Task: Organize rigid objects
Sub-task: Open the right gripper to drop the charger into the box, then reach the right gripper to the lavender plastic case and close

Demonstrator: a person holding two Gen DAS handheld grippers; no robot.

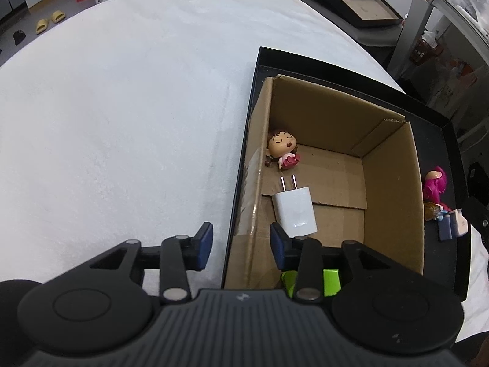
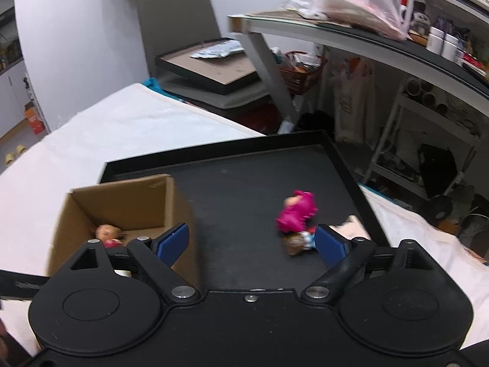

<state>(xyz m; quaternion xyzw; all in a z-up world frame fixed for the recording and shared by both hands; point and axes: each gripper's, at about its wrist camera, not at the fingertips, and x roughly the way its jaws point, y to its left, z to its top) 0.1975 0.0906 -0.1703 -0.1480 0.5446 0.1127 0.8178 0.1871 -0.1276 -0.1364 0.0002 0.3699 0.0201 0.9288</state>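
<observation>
An open cardboard box (image 1: 391, 165) stands in a black tray (image 1: 449, 134) on a white-covered table. In the box lie a small doll figure (image 1: 282, 148), a white plug charger (image 1: 295, 211) and a green piece (image 1: 331, 281). My left gripper (image 1: 241, 246) is open, straddling the box's left wall, with nothing between its fingers. On the tray beside the box lie a pink figure (image 2: 296, 212), a small brown-haired figure (image 2: 298, 243) and a pale object (image 2: 351, 224). My right gripper (image 2: 250, 240) is open above the tray (image 2: 244, 168), holding nothing. The box (image 2: 91, 214) is at its left.
The white table cover (image 1: 122, 107) spreads to the left of the tray. Beyond the table a chair holds a black framed board (image 2: 207, 67). A grey desk (image 2: 336, 33) with bags and shelves of clutter stands at the right.
</observation>
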